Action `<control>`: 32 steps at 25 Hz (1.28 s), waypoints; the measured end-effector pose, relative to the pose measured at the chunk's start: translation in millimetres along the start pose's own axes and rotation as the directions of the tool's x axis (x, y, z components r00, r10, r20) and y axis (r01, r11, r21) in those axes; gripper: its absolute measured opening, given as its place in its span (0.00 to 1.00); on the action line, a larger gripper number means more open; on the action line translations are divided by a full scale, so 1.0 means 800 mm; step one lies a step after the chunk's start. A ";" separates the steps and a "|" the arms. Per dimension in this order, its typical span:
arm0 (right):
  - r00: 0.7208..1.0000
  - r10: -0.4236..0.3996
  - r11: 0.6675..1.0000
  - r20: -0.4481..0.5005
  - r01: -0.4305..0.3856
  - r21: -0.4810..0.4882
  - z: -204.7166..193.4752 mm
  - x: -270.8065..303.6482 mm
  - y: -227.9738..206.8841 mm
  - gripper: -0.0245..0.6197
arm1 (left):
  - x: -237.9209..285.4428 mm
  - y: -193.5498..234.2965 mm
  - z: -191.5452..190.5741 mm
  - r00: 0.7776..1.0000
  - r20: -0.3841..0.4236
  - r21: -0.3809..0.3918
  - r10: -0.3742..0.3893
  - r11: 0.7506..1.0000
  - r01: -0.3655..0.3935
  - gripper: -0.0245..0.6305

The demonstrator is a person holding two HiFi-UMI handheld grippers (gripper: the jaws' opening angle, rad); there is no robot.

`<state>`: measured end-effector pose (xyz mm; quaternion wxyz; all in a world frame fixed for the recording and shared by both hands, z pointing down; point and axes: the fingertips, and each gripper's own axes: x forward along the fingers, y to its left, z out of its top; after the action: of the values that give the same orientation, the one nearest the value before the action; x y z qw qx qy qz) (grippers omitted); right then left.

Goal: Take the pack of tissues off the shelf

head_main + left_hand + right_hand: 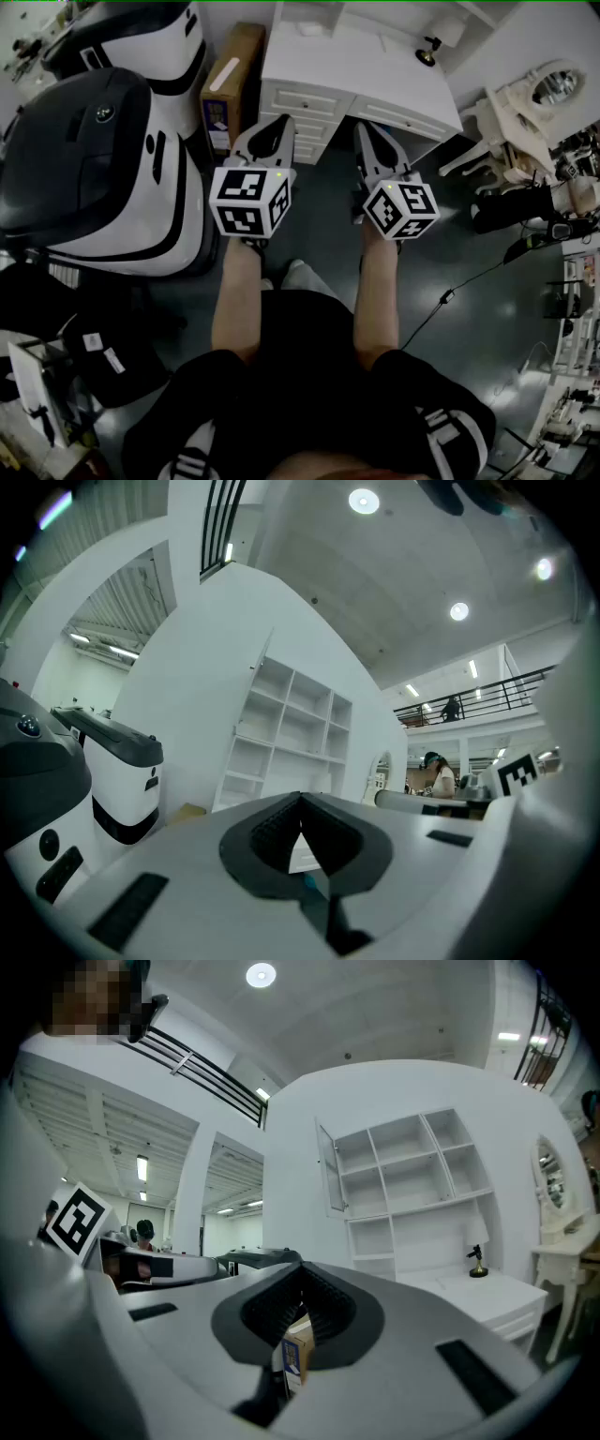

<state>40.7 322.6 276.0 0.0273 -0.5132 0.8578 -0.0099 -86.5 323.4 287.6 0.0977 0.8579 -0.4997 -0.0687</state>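
Pack of tissues cannot be made out in the white shelf (412, 1180) over the far counter (375, 66). Left gripper (274, 127) and right gripper (367, 129) are level, near the counter, each with jaws closed together on nothing.

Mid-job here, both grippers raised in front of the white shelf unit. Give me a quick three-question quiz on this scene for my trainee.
1. True or false: the right gripper is clamped on a thing.
2. What stands between the white desk and the black-and-white machine? A) cardboard box B) bucket C) ladder
3. Fill in: the jaws of the left gripper are ____.
Key: 1 false, shut and empty; 2 A; 3 shut.
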 end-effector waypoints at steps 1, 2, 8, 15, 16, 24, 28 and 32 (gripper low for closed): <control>1.000 0.006 1.000 -0.009 -0.006 -0.003 -0.003 0.001 0.002 0.07 | 0.000 0.001 -0.001 1.000 0.004 -0.007 0.004 1.000 -0.004 0.05; 1.000 0.012 1.000 -0.017 -0.012 -0.006 -0.006 0.001 0.003 0.07 | 0.001 0.002 -0.003 1.000 0.006 -0.014 0.009 1.000 -0.009 0.05; 0.999 0.015 1.000 -0.035 -0.015 -0.004 -0.006 0.002 -0.008 0.07 | 0.012 -0.003 -0.015 1.000 -0.021 -0.025 0.008 1.000 -0.009 0.05; 1.000 0.004 1.000 -0.018 -0.004 0.006 -0.011 0.009 -0.004 0.07 | 0.012 0.010 -0.018 1.000 -0.025 -0.028 0.012 1.000 -0.013 0.05; 1.000 0.004 1.000 -0.020 -0.004 0.003 -0.011 0.009 -0.002 0.07 | 0.011 0.011 -0.017 1.000 -0.023 -0.031 0.014 0.999 -0.015 0.05; 0.998 -0.014 1.000 -0.054 0.014 0.017 -0.026 0.009 -0.010 0.07 | 0.019 0.025 -0.028 0.999 -0.045 -0.063 0.025 0.998 -0.027 0.05; 0.997 -0.019 0.999 -0.081 0.022 0.035 -0.044 0.024 -0.024 0.07 | 0.037 0.036 -0.047 0.994 -0.097 -0.053 0.043 0.997 -0.048 0.05; 0.994 -0.018 0.998 -0.105 0.025 0.065 -0.065 0.037 -0.036 0.07 | 0.053 0.042 -0.062 0.991 -0.123 -0.033 0.053 0.998 -0.057 0.05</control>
<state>49.4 282.3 328.4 -0.0005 -0.5198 0.8518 -0.0653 -83.0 275.2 343.0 0.1458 0.8445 -0.5149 -0.0226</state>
